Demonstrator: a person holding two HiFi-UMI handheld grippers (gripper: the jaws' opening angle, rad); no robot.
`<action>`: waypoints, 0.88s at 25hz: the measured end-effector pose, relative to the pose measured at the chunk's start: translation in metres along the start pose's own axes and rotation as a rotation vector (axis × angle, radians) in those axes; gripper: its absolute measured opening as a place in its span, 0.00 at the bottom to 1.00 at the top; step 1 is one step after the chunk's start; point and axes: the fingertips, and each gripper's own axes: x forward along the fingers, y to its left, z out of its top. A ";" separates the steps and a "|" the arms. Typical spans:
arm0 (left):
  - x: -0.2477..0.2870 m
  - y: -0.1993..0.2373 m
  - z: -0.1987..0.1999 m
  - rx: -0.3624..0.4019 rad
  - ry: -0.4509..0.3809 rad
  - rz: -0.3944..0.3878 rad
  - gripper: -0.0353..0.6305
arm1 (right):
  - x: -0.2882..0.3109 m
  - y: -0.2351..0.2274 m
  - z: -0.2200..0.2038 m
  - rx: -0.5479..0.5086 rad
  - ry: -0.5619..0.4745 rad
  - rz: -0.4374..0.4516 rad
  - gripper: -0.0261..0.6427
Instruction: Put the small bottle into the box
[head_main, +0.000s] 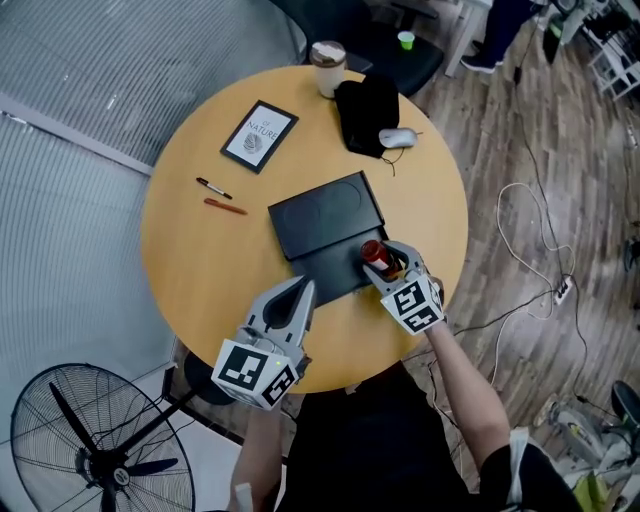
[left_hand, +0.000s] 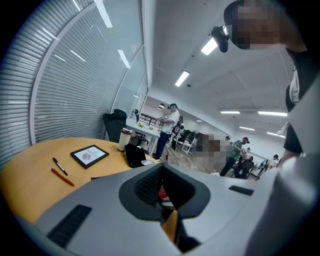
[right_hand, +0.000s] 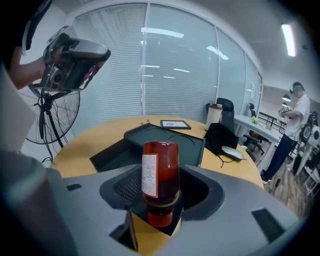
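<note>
Round wooden table (head_main: 200, 250), bare wood left of open black box (head_main: 330, 265). Right gripper (head_main: 392, 262) clamped on small bottle (head_main: 376, 256), cap down, at box's right end. Left gripper (head_main: 303, 290) closed, empty, near table's near rim.

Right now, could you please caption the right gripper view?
Right hand-held gripper grips a small red bottle, cap toward the camera, near the open black box.

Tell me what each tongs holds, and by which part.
The right tongs hold the bottle by its body, near the cap end. The left tongs are shut and hold nothing.
</note>
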 end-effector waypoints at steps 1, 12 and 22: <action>0.000 0.001 0.000 -0.001 -0.001 0.004 0.05 | 0.002 0.001 -0.003 -0.013 0.012 0.005 0.39; -0.002 0.001 -0.006 -0.016 -0.005 0.022 0.05 | 0.021 0.004 -0.028 -0.103 0.156 0.036 0.39; 0.000 -0.001 -0.009 -0.014 0.005 0.022 0.05 | 0.034 0.013 -0.042 -0.226 0.286 0.068 0.39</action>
